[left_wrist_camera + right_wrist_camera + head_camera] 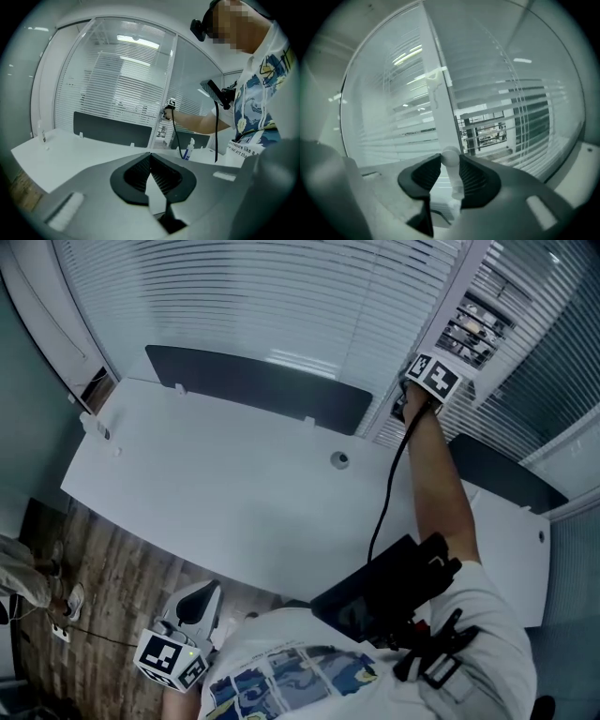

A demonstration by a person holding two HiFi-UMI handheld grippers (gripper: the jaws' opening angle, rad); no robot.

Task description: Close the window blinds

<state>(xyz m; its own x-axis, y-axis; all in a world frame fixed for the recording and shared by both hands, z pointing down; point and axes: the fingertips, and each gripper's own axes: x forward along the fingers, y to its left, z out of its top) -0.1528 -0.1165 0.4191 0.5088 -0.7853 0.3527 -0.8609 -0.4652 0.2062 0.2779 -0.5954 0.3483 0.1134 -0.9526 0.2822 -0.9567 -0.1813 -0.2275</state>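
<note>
White slatted blinds point(281, 306) cover the wide window behind the desk; the narrower blinds point(483, 320) to the right stand partly open, with outdoor shapes showing between slats. At the white post point(440, 108) between both windows, my right gripper point(450, 160) is shut on a white round-topped control knob point(450, 155), pads pressing its two sides. In the head view that gripper point(419, 388) is held out at arm's length against the post. My left gripper point(150, 155) hangs low by the person's hip point(187, 615), jaws shut with nothing between them.
A white desk point(234, 484) with a cable hole point(340, 459) lies between me and the windows. A dark panel point(253, 381) stands along its far edge. A spray bottle point(189, 149) stands on the desk's right part. Another person's foot point(66, 601) shows on the wooden floor at the left.
</note>
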